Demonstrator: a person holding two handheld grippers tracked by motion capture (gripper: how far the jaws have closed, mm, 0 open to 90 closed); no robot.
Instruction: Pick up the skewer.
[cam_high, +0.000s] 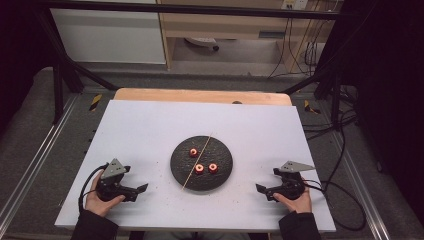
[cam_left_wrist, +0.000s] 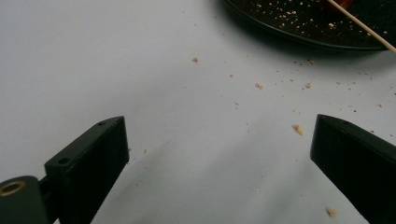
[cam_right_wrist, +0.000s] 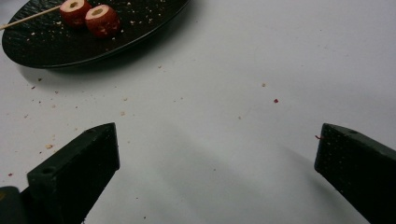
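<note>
Both grippers rest on the white table with nothing in hand, so the work looks to be at its very start: the red fruit pieces and the wooden skewer on the dark plate are untouched. The left gripper sits to the left of the plate and the right gripper to its right, each pointing inward, jaws spread wide and empty, as both gripper views confirm. Three fruit pieces lie near the plate's middle, small, round and red with pale cored centres; two show in the right gripper view. The skewer lies slanted across the plate, just beside them. Crumbs dot the table around the plate. The next move probably calls for one gripper to take the thin skewer, a fiddly pinch, while the other steadies a fruit piece.
</note>
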